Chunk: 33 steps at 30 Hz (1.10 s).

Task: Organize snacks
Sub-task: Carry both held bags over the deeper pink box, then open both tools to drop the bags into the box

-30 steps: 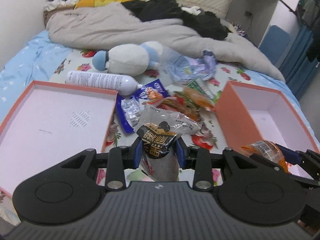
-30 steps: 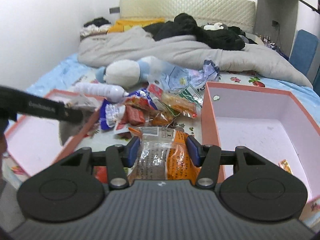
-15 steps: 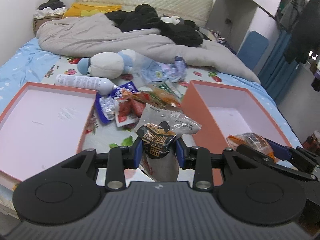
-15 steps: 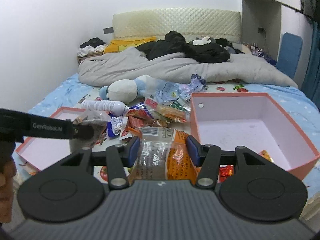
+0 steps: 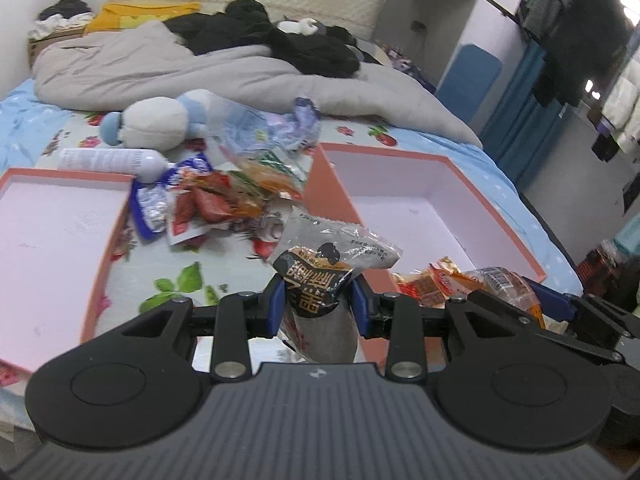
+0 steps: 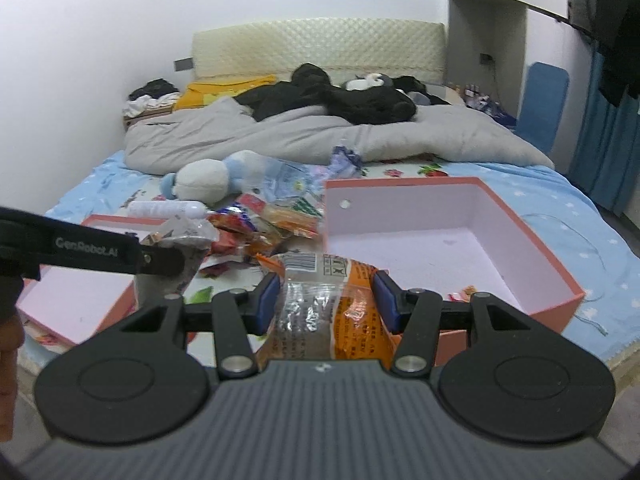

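My left gripper (image 5: pixel 319 305) is shut on a grey and black snack packet (image 5: pixel 325 266), held above the bed's front edge. My right gripper (image 6: pixel 326 298) is shut on an orange and clear snack bag (image 6: pixel 328 300); the bag also shows in the left wrist view (image 5: pixel 496 284). A pile of loose snack packets (image 5: pixel 224 196) lies on the bed between a shallow pink box lid (image 5: pixel 52 248) at the left and a deep pink box (image 5: pixel 404 172) at the right. In the right wrist view the deep box (image 6: pixel 436 240) holds a few small packets (image 6: pixel 466 292) at its near edge.
A plush toy (image 5: pixel 160 124), a white bottle (image 5: pixel 108 158) and a clear plastic bag (image 5: pixel 272 136) lie behind the pile. A grey duvet (image 5: pixel 200 72) and black clothes (image 5: pixel 280 40) cover the far bed. The floor lies to the right of the bed.
Both grippers have pulled back and up from the bed with their packets still held. More of the bed and both boxes show now.
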Motion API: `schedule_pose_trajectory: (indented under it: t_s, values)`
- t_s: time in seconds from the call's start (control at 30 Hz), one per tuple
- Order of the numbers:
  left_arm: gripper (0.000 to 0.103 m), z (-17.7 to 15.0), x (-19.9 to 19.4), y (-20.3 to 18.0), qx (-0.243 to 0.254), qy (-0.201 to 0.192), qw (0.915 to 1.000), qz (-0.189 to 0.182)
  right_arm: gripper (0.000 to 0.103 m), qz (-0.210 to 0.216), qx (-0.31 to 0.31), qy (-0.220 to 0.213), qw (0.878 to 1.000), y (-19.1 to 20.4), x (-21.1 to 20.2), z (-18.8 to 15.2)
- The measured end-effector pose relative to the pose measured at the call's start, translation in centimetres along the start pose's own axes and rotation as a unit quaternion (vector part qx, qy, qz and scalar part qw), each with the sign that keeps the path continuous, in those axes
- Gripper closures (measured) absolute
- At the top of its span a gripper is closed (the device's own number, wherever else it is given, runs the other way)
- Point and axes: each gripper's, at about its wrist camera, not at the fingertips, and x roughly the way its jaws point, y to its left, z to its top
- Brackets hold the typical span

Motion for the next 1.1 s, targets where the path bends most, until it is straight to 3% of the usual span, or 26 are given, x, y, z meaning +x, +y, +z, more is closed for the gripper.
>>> schedule_pose_trajectory:
  t_s: [0.27, 0.67, 1.1]
  values:
    - [0.063, 2.7, 5.1, -4.1, 0.032, 0.023, 0.9988, -0.028, 0.049, -0.027, 0.023, 0.004, 0.999, -4.4, 2.3, 1.2]
    - [0.063, 8.3, 15.6, -9.9, 0.077, 0.048, 0.9940, -0.060, 0.049, -0.043, 0.042, 0.038, 0.997, -10.6, 9.7, 3.2]
    - [0.063, 10.8, 24.8, -10.9, 0.078, 0.090, 0.9903, -0.072, 0.048, -0.043, 0.080, 0.088, 0.992, -14.4, 16.5, 2.2]
